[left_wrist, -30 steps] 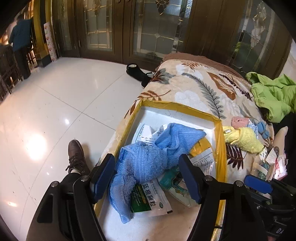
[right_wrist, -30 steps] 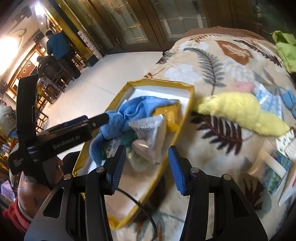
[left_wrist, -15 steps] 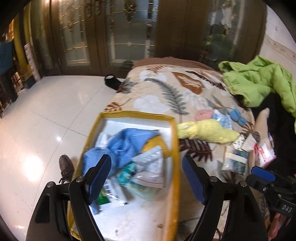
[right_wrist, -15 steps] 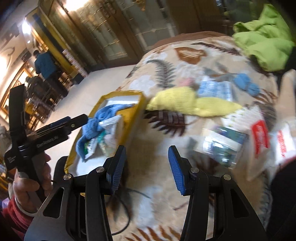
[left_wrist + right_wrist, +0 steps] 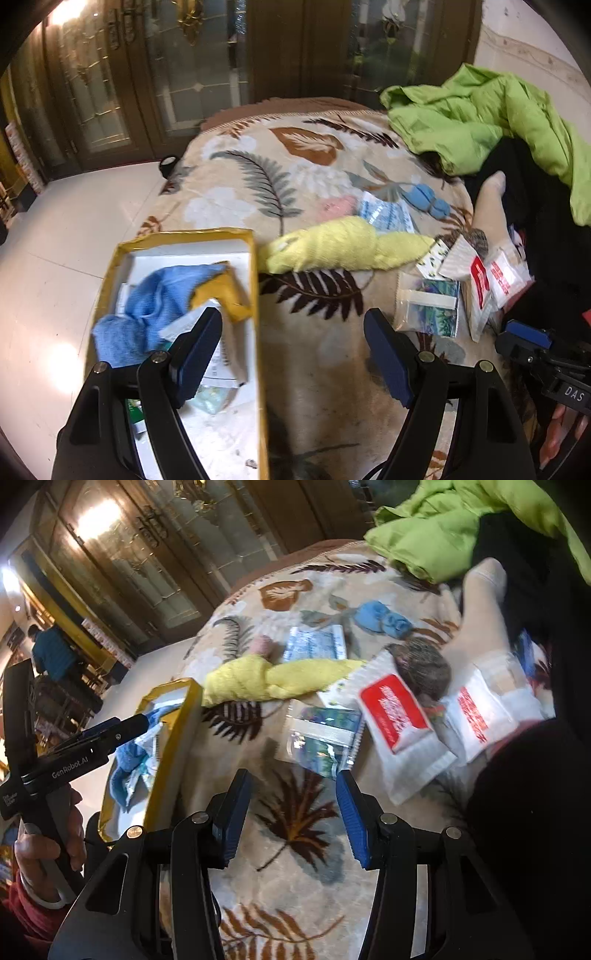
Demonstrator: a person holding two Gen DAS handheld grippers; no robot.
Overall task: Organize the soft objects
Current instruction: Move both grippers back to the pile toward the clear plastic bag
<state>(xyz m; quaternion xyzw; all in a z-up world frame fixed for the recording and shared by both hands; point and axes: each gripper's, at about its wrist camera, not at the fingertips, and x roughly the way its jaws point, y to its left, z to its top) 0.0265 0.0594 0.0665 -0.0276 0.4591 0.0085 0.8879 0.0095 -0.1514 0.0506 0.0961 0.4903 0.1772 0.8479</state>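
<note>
Both my grippers swung right, off box toward blanket. Left gripper fingers just widened, nothing between; right gripper half open, empty. Leaf-print blanket, white tile floor, glass doors behind. Yellow-rimmed box holds blue towel, packets. Yellow towel beside box.

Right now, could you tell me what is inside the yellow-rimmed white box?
Yellow-rimmed white box: a blue towel, a yellow pouch and printed sachets. Whatever lies under the towel is hidden.
</note>
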